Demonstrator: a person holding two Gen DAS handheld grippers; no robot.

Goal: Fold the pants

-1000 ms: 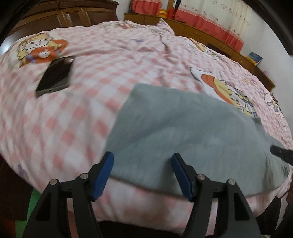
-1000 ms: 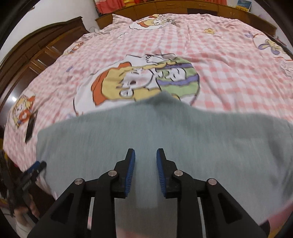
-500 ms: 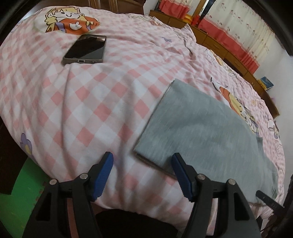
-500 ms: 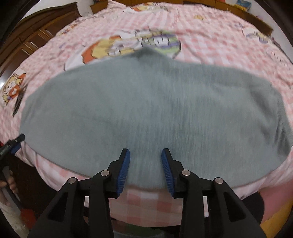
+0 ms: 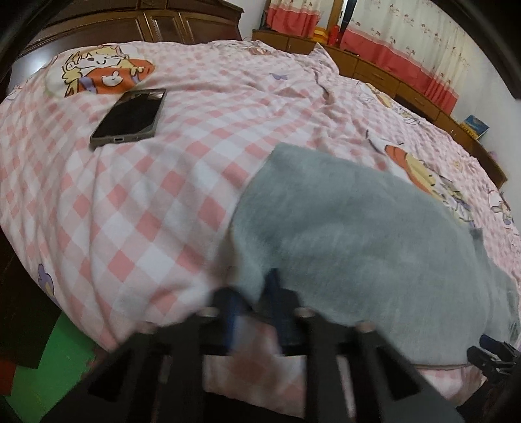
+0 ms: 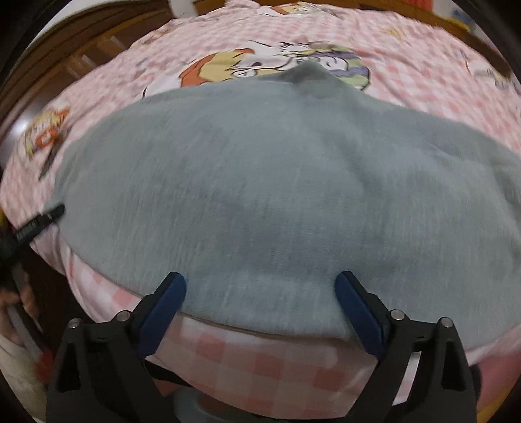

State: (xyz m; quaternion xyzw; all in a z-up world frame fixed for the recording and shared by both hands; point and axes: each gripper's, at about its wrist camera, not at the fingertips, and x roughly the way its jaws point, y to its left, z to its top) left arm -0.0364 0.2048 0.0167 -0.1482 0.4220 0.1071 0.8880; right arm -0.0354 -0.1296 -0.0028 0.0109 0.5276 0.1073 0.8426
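Note:
The grey pants (image 5: 358, 240) lie folded flat on the pink checked bed (image 5: 136, 208), near its front edge. In the left wrist view my left gripper (image 5: 254, 299) is blurred and nearly closed on the near left corner of the pants. In the right wrist view the pants (image 6: 276, 182) fill the middle, and my right gripper (image 6: 260, 299) is wide open at their near edge, its blue pads (image 6: 169, 299) resting on either side of the cloth edge. The left gripper (image 6: 39, 221) shows at the far left there.
A black phone (image 5: 130, 117) lies on the bed to the left of the pants. A wooden wardrobe (image 5: 130, 22) and low cabinets (image 5: 390, 75) stand behind the bed. A green floor mat (image 5: 55, 367) lies below the bed's edge.
My left gripper has moved onto the pants' left corner and closed from wide open. My right gripper has opened wide, from almost shut a second ago.

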